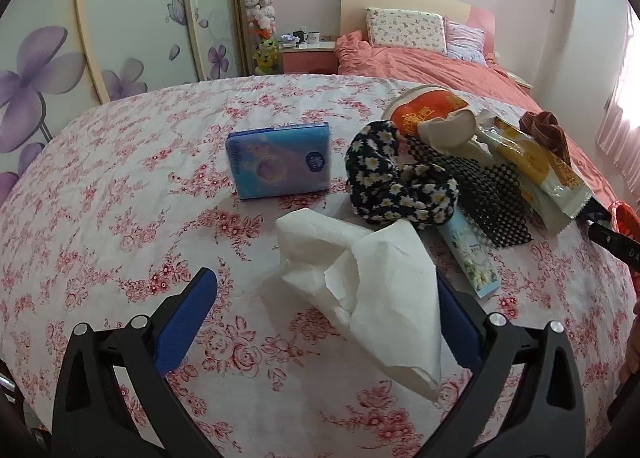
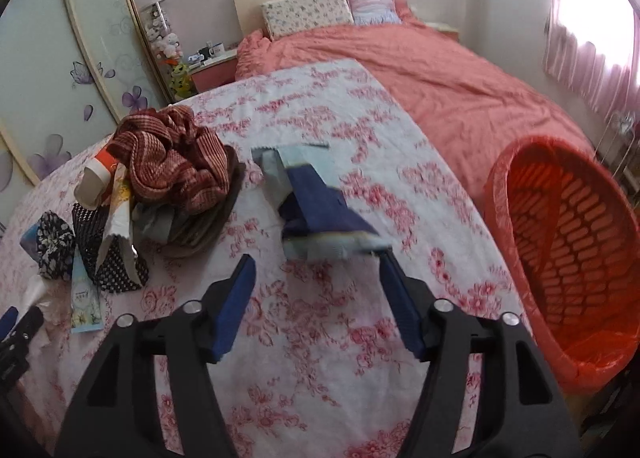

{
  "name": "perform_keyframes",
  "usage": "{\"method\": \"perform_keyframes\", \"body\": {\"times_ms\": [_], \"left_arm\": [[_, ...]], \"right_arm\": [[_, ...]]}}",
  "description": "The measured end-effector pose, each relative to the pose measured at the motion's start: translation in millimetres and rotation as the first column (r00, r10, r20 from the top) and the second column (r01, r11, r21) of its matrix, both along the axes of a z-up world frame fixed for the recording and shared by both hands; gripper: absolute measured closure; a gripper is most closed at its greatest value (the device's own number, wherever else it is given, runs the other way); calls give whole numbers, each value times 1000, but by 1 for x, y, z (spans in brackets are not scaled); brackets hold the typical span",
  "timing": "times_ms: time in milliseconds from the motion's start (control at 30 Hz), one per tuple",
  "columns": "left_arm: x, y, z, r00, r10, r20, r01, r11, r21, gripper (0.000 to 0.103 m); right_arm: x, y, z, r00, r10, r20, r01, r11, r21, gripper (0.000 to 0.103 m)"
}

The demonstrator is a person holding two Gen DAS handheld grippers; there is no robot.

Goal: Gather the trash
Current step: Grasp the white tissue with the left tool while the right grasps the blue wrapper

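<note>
Between left claw (image 1: 326, 314) pads, crumpled soft tissue (image 1: 360, 298)

Black tool (image 1: 326, 298) frames, blue pads (image 1: 188, 322), silver screws.

The crumpled tissue (image 1: 362, 294) covers most of the left gripper's (image 1: 326, 310) right finger, so only a strip of blue pad shows past its edge. Over on the right-hand view, the blue wrapper (image 2: 320, 210) is smeared with motion blur, and whether it touches the right gripper's (image 2: 318, 298) finger cannot be told. The red basket (image 2: 568, 258) runs off the frame's right edge. The black mesh piece (image 1: 484, 198) lies half buried under the daisy-print cloth (image 1: 394, 174) and a yellow snack packet (image 1: 536, 166). The cup (image 1: 432, 114) is partly hidden behind them. Print on the blue tissue pack (image 1: 280, 160) is too small to read.
</note>
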State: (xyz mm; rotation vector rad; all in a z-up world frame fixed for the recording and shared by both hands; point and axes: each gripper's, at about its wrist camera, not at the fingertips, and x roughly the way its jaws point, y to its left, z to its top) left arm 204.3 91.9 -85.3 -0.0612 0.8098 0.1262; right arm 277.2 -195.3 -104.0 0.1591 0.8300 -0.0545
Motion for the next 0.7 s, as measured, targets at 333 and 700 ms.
{"method": "perform_keyframes", "body": {"times_ms": [333, 700], "left_arm": [[2, 6, -2, 999, -39, -1, 39, 998, -52, 17], [6, 9, -6, 997, -76, -9, 75, 994, -81, 47]], "right_arm": [[32, 1, 9, 999, -28, 44, 32, 996, -83, 25], [41, 12, -3, 998, 66, -15, -67, 994, -91, 67]]}}
